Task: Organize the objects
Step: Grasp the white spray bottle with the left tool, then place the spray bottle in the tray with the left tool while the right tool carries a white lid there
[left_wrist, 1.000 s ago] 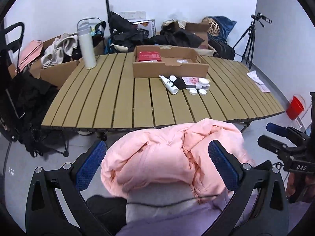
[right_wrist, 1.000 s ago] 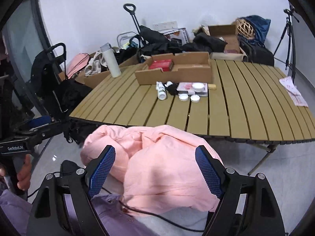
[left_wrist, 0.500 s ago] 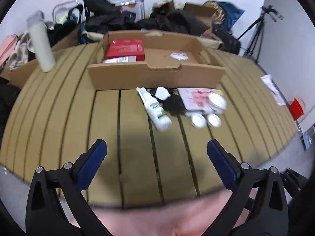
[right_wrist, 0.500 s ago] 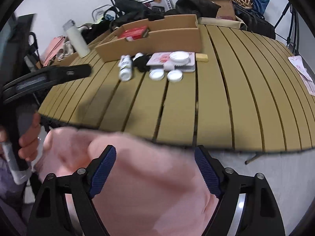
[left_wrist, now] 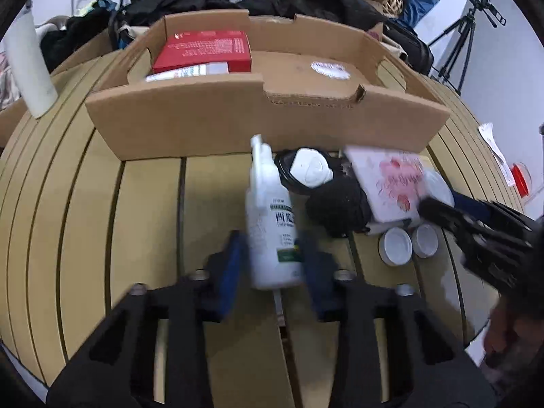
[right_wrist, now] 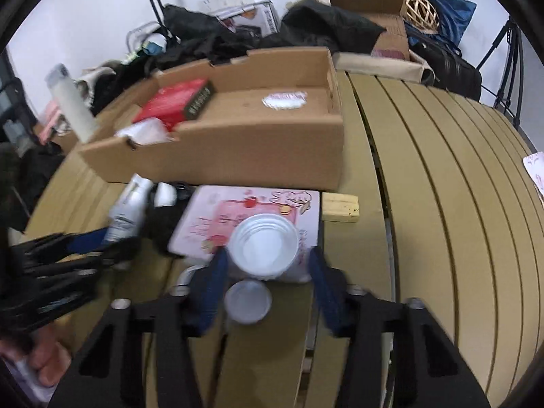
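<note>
Both your grippers just dropped from your lap to the table, left gripper (left_wrist: pixel 273 258) closing narrow around the white bottle (left_wrist: pixel 272 224) at centre frame, right gripper (right_wrist: pixel 267 268) closing around the white jar (right_wrist: pixel 263 246), so boxing's probably next.

Slatted tan surface (left_wrist: pixel 142 224) carries an open cardboard box (left_wrist: pixel 238 125) at 12 o'clock. Just in front of it lie a white spray bottle (left_wrist: pixel 272 224) on its side, a black bundle (left_wrist: pixel 336 204), a pink printed box (left_wrist: pixel 391 183), two small white lids (left_wrist: pixel 396 246) at 3 o'clock. A pale wooden block (right_wrist: pixel 340 206) sits beside the pink box. A white tumbler (left_wrist: pixel 29 68) stands at 10 o'clock.
</note>
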Action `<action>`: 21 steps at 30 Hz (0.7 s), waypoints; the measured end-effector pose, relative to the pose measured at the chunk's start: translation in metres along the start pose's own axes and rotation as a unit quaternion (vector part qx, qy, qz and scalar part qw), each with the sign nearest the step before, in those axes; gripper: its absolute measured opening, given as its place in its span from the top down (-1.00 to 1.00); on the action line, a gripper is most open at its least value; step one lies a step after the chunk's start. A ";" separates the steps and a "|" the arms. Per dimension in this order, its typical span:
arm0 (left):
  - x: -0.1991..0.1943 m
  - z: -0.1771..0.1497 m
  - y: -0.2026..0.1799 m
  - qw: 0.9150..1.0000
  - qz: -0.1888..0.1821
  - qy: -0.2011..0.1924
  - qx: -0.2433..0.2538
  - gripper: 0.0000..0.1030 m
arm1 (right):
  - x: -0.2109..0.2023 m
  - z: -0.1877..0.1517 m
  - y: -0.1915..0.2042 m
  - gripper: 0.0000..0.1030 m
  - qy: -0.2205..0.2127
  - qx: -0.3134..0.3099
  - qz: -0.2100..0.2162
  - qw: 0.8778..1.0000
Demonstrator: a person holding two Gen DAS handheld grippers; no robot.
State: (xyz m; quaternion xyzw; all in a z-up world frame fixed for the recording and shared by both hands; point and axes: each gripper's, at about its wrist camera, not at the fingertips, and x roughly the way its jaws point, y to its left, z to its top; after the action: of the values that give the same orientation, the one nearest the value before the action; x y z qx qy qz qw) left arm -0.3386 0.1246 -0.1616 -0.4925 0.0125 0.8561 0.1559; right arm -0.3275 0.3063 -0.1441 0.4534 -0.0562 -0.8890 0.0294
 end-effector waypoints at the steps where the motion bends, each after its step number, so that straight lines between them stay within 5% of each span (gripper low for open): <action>1: 0.000 0.000 0.000 1.000 0.003 0.002 0.003 0.52 | 0.002 0.000 -0.003 0.17 -0.008 0.009 0.005 1.000; 9: -0.015 -0.001 0.000 1.000 0.017 0.010 -0.017 0.53 | -0.014 0.007 -0.007 0.18 -0.017 0.011 0.007 1.000; 17: -0.141 -0.059 -0.009 0.997 0.029 -0.058 -0.029 0.53 | -0.124 -0.037 0.003 0.18 -0.054 -0.016 0.012 0.998; 21: -0.197 -0.104 -0.014 0.996 -0.018 -0.076 -0.052 0.53 | -0.180 -0.090 0.011 0.17 -0.058 -0.011 0.027 0.998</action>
State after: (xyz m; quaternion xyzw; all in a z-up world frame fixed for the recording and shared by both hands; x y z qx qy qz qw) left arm -0.1555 0.0696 -0.0461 -0.4339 -0.0522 0.8875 0.1460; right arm -0.1487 0.3071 -0.0509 0.3988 -0.0599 -0.9134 0.0552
